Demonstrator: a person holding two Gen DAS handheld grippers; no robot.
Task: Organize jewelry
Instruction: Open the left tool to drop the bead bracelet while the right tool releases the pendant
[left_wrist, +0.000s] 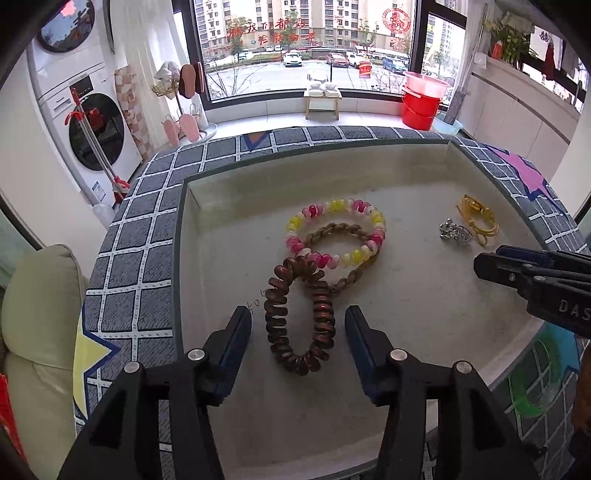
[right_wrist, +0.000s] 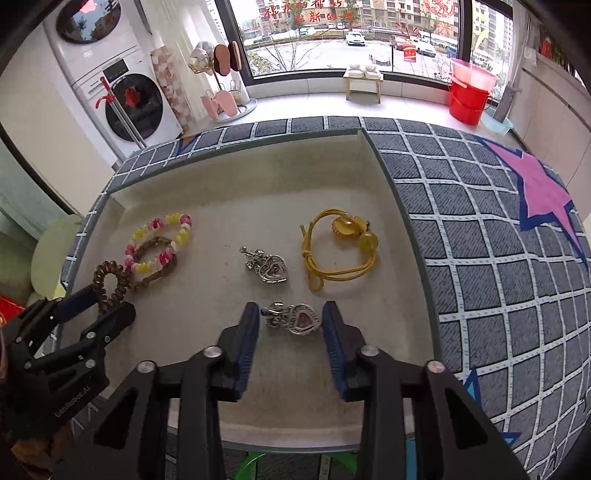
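Both grippers hang over the tray (right_wrist: 236, 177) with fingers released: the left gripper (left_wrist: 298, 332) straddles the brown coil tie (left_wrist: 300, 317), the right gripper (right_wrist: 290, 325) straddles the near heart charm (right_wrist: 293, 318), neither pressed. The other charm (right_wrist: 266, 266) sits at 12 o'clock, the yellow tie (right_wrist: 338, 251) about 1. I'd pull back straight so nothing snags.
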